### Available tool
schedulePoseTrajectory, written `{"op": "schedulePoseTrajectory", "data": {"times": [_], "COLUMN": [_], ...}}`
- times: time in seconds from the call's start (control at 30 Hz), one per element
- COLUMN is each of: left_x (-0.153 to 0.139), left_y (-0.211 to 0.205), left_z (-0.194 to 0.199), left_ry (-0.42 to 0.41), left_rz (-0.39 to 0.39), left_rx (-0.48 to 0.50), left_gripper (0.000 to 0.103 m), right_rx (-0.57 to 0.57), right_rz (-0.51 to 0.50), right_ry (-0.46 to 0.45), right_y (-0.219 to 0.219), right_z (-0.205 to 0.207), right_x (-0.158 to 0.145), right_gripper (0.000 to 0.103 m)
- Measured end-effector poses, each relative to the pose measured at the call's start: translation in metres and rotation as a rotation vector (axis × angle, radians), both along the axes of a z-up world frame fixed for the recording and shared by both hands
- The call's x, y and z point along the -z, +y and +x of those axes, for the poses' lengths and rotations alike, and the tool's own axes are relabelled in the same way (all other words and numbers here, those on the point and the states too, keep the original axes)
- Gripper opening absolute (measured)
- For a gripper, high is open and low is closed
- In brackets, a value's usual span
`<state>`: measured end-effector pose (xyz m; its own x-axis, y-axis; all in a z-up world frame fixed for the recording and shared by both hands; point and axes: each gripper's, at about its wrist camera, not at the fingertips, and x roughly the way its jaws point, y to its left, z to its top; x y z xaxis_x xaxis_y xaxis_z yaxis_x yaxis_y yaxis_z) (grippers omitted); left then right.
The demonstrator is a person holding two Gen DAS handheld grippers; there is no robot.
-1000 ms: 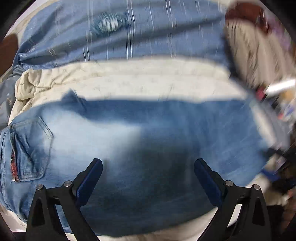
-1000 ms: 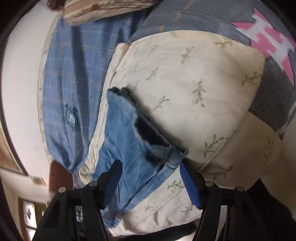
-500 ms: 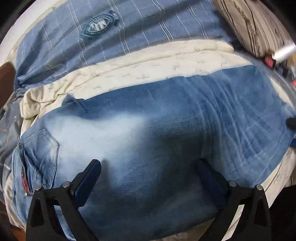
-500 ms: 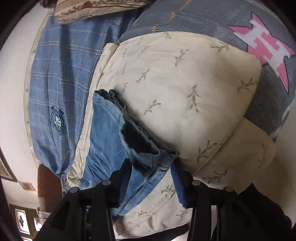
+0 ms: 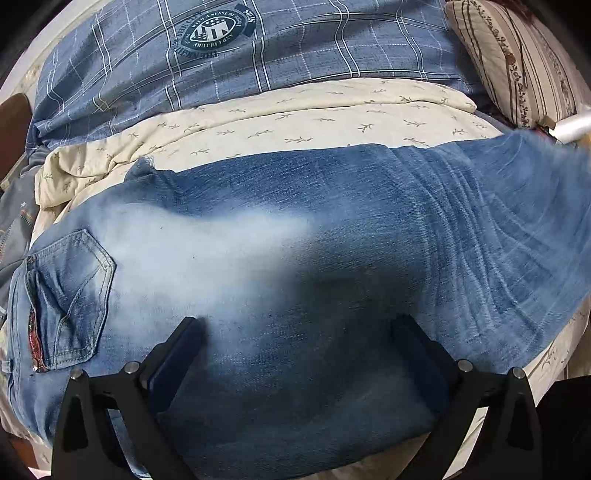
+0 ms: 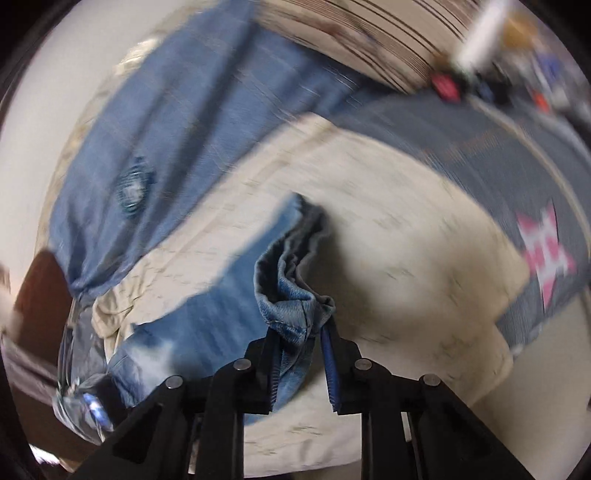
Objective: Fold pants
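Blue jeans [image 5: 280,266] lie folded lengthwise across a cream leaf-print quilt [image 5: 295,125], back pocket [image 5: 70,295] at the left, legs running off to the right. My left gripper [image 5: 295,339] is open, its fingers spread wide and resting on the thigh of the jeans. My right gripper [image 6: 300,345] is shut on the bunched leg hems [image 6: 291,295] and holds them lifted above the quilt [image 6: 406,240]. The lifted leg end looks blurred at the right of the left wrist view.
A blue checked duvet with a round emblem [image 5: 214,31] lies behind the quilt. A striped pillow [image 5: 517,59] sits at the far right. A grey blanket with a pink star [image 6: 546,247] lies to the right. Small items [image 6: 447,85] clutter the far side.
My right gripper has closed on the leg hems and lifted them, swinging the view. My left gripper stays open on the jeans, moved slightly closer.
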<state>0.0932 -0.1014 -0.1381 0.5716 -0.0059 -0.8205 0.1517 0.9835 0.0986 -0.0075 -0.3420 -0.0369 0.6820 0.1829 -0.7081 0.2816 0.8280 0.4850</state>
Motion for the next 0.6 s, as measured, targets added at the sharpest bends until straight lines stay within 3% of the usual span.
{"op": "schedulePoseTrajectory", "data": {"times": [0.17, 0.3, 0.47, 0.6], "left_x": [-0.01, -0.037, -0.059, -0.06], "left_y": [0.02, 0.077, 0.17, 0.229], "left_z": [0.001, -0.017, -0.053, -0.074], "left_ry": [0.021, -0.044, -0.168, -0.181], "left_rz": [-0.089, -0.244, -0.258, -0.278], "left_rx": [0.004, -0.119, -0.341, -0.488], "left_gripper": [0.102, 0.102, 0.102, 0.102], "right_rx": [-0.159, -0.33, -0.486, -0.568], "right_rz": [-0.085, -0.128, -0.122, -0.022], "right_ry": [-0.133, -0.193, -0.175, -0.046], "right_y": [0.072, 0.15, 0.224, 0.254], "right_z": [0.005, 0.005, 0.006, 0.029], "right_x": [-0.053, -0.066, -0.031, 0.046], "right_gripper": [0.016, 0.016, 0.016, 0.022]}}
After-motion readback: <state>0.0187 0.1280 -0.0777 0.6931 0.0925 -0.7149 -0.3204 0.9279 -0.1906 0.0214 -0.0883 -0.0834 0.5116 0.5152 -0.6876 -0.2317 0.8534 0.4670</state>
